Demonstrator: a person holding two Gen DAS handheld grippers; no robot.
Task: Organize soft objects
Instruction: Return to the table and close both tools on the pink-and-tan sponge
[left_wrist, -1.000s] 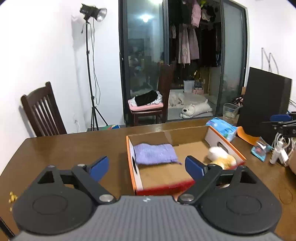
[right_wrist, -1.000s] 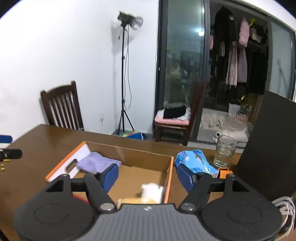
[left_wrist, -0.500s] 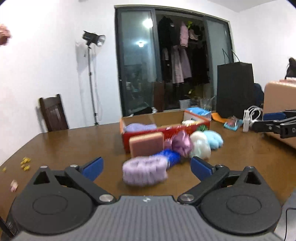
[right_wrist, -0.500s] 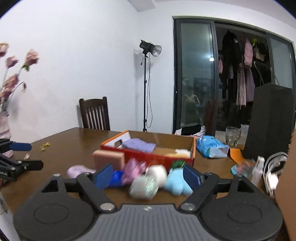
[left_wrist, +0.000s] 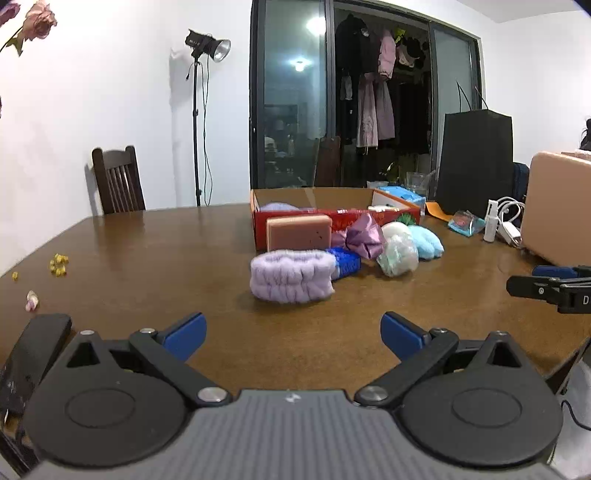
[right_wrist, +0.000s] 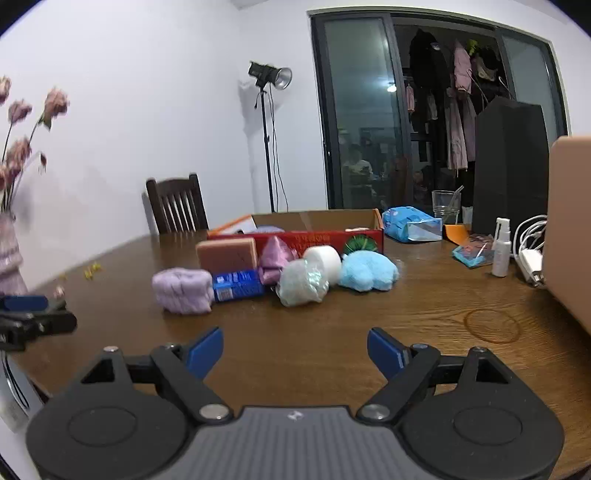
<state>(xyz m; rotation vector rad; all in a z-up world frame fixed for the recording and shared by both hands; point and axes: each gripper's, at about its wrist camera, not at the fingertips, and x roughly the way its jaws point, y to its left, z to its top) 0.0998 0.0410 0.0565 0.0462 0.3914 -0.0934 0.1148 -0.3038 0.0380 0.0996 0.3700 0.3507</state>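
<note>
A pile of soft things lies in front of a red cardboard box (left_wrist: 332, 218): a lilac fluffy headband (left_wrist: 291, 275), a pink sponge (left_wrist: 299, 232), a blue packet (left_wrist: 347, 262), a purple satin bow (left_wrist: 364, 234), a white roll (right_wrist: 323, 258), a wrapped mesh pouf (left_wrist: 398, 254) and a pale blue plush piece (left_wrist: 426, 242). A purple cloth (left_wrist: 275, 206) lies inside the box. My left gripper (left_wrist: 291, 332) is open and empty, low over the table, short of the headband. My right gripper (right_wrist: 295, 349) is also open and empty, short of the pouf (right_wrist: 301, 282).
On the right stand a black bag (left_wrist: 474, 162), a glass (right_wrist: 445, 205), a blue tissue pack (right_wrist: 410, 223), a spray bottle (right_wrist: 500, 253), white cables (right_wrist: 532, 254) and a tan case (left_wrist: 557, 206). Yellow bits (left_wrist: 59, 264) lie at the left. A chair (left_wrist: 118, 181) stands behind the table.
Both grippers have drawn back and down from above the box to low over the near table. The soft pile has come into view, and both pairs of jaws stand wider.
</note>
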